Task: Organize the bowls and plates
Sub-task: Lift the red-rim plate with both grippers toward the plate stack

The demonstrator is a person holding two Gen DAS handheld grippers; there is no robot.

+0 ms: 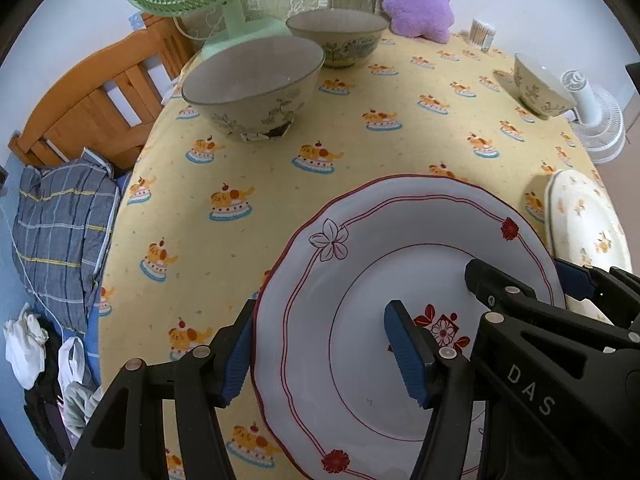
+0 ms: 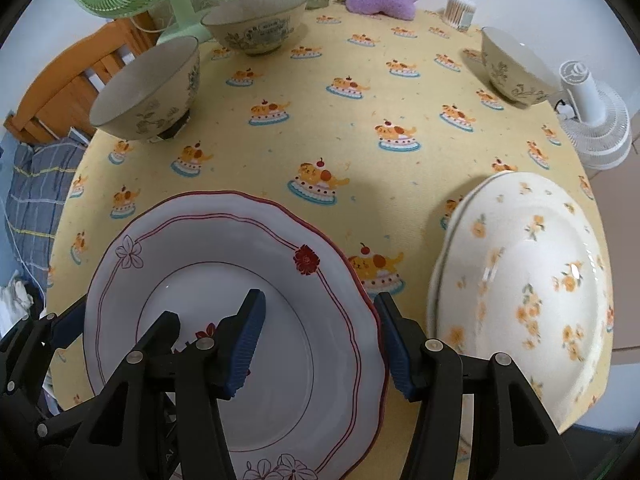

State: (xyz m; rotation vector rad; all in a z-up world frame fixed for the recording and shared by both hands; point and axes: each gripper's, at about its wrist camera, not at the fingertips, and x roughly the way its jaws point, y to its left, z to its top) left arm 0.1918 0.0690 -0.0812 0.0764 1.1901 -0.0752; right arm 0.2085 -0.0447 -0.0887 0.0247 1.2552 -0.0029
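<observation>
red-rimmed plate (image 1: 360, 280) rim between left gripper (image 1: 324, 356) fingers (straddled)

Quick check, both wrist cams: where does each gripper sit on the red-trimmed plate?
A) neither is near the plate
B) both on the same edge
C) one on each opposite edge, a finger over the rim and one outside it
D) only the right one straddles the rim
C: the left gripper straddles the left edge of the red-trimmed plate, and the right gripper straddles its right edge, one finger over the plate and one outside.

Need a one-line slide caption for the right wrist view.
Two hand-held grippers straddle opposite rims of the red-trimmed plate; floral plate alongside, three bowls beyond.
</observation>
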